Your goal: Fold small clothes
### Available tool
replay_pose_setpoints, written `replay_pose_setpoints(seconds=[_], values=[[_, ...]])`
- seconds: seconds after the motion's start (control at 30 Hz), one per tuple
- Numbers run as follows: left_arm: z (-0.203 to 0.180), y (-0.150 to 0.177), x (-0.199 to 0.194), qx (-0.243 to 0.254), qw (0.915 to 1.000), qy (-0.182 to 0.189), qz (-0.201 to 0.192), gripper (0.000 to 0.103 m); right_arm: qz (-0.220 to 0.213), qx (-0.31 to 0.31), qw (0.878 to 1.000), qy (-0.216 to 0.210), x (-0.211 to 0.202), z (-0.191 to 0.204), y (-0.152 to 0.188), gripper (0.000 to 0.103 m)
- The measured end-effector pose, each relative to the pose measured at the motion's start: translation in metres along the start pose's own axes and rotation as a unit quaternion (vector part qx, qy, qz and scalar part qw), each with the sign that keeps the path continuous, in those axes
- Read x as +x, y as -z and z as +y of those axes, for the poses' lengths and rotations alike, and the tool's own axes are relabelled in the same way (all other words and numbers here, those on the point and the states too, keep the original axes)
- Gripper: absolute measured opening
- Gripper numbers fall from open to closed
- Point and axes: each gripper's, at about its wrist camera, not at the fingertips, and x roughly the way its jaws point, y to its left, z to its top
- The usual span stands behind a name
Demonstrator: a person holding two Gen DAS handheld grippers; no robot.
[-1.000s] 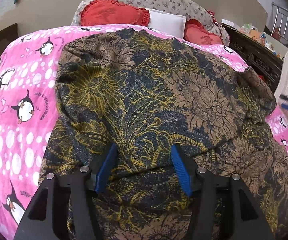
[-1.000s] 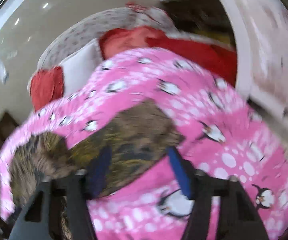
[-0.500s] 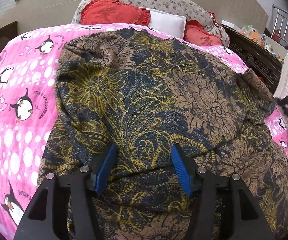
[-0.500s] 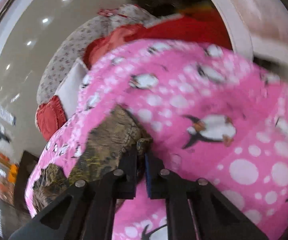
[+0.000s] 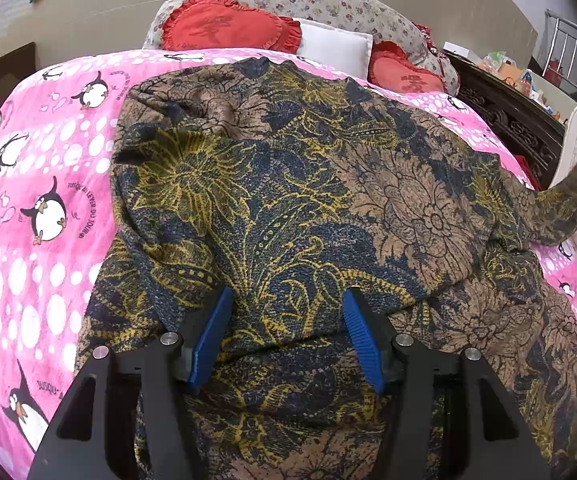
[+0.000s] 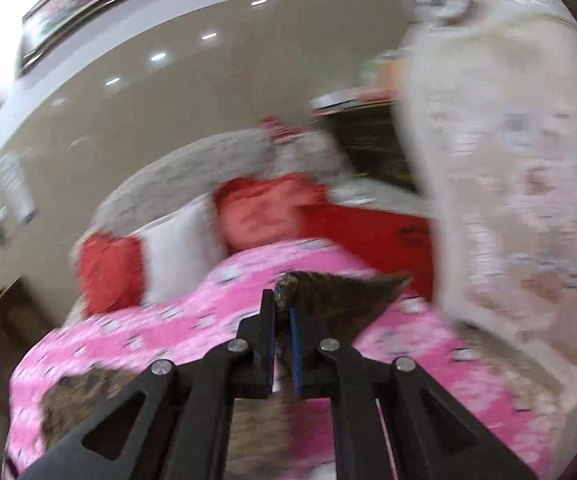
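Observation:
A dark floral garment (image 5: pixel 308 184) in navy, gold and brown lies spread over the bed. My left gripper (image 5: pixel 287 334) rests on its near part, blue pads apart, with flat cloth lying between them and nothing pinched. The right-hand corner of the garment (image 5: pixel 576 184) is pulled up off the bed. In the blurred right wrist view my right gripper (image 6: pixel 283 320) is shut on that corner of the garment (image 6: pixel 340 292), which sticks out past the fingertips above the bed.
A pink penguin-print bed cover (image 5: pixel 48 160) lies under the garment. Red pillows (image 5: pixel 228 26) and a white pillow (image 5: pixel 336 46) sit at the head. Dark carved wooden furniture (image 5: pixel 504 116) and a white padded chair (image 6: pixel 508 200) stand along the right side.
My right gripper went from open over the garment's edge to shut on its corner, then rose, lifting that corner off the bed. The left gripper stayed still.

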Motion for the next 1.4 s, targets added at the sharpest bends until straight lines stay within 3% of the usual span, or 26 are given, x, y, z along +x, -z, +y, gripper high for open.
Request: replay_pose_setpoints(seconds=[0.07, 0.2, 0.33, 0.43, 0.53, 0.6, 0.63, 0.7, 0.83, 0.9, 1.0, 1.03, 1.07, 1.1, 1.27, 1.4], values=[[0.000, 0.000, 0.000, -0.001, 1.0000, 0.001, 0.000, 0.038, 0.019, -0.027, 0.998, -0.050, 0.014, 0.045, 0.013, 0.006], [0.000, 0.000, -0.001, -0.002, 1.0000, 0.002, -0.001, 0.038, 0.077, -0.070, 0.978, -0.180, 0.049, 0.166, 0.069, 0.006], [0.001, 0.001, -0.005, -0.010, 0.9999, 0.008, -0.005, 0.038, 0.153, -0.094, 0.952, -0.247, 0.087, 0.247, 0.144, 0.006], [0.005, 0.002, -0.019, -0.032, 0.9992, 0.012, -0.019, 0.037, 0.219, -0.136, 0.933, -0.250, 0.113, 0.280, 0.208, 0.006], [0.003, -0.007, -0.037, -0.051, 0.9968, 0.037, -0.048, 0.037, 0.250, -0.202, 0.924, -0.205, 0.118, 0.286, 0.259, 0.008], [-0.002, -0.018, -0.033, -0.060, 0.9948, 0.071, -0.042, 0.037, 0.251, -0.221, 0.921, -0.198, 0.111, 0.281, 0.273, 0.015], [-0.005, -0.024, -0.027, -0.070, 0.9926, 0.094, -0.034, 0.037, 0.248, -0.220, 0.921, -0.203, 0.105, 0.278, 0.272, 0.018], [-0.014, -0.037, -0.007, -0.079, 0.9869, 0.140, -0.010, 0.037, 0.246, -0.217, 0.922, -0.206, 0.092, 0.271, 0.267, 0.035], [-0.034, -0.050, 0.045, -0.092, 0.9727, 0.203, 0.065, 0.037, 0.248, -0.282, 0.915, -0.149, 0.067, 0.252, 0.282, 0.040], [-0.039, -0.055, 0.058, -0.098, 0.9717, 0.206, 0.062, 0.038, 0.239, -0.271, 0.921, -0.144, 0.052, 0.234, 0.287, 0.048], [-0.040, -0.063, 0.063, -0.120, 0.9647, 0.225, 0.065, 0.038, 0.229, -0.247, 0.932, -0.133, 0.044, 0.223, 0.285, 0.050], [-0.042, -0.066, 0.062, -0.123, 0.9630, 0.231, 0.064, 0.030, 0.234, -0.248, 0.932, -0.126, 0.047, 0.223, 0.287, 0.051], [-0.043, -0.067, 0.061, -0.120, 0.9625, 0.235, 0.063, 0.010, 0.237, -0.248, 0.931, -0.122, 0.048, 0.222, 0.289, 0.051], [-0.046, -0.068, 0.060, -0.114, 0.9628, 0.237, 0.062, 0.000, 0.232, -0.246, 0.933, -0.120, 0.049, 0.222, 0.288, 0.052], [-0.048, -0.063, 0.045, -0.089, 0.9834, 0.156, 0.023, 0.000, 0.229, -0.248, 0.934, -0.118, 0.054, 0.225, 0.290, 0.053], [-0.046, -0.064, -0.004, -0.061, 0.9847, 0.161, -0.027, 0.000, 0.230, -0.245, 0.934, -0.121, 0.056, 0.226, 0.292, 0.053]])
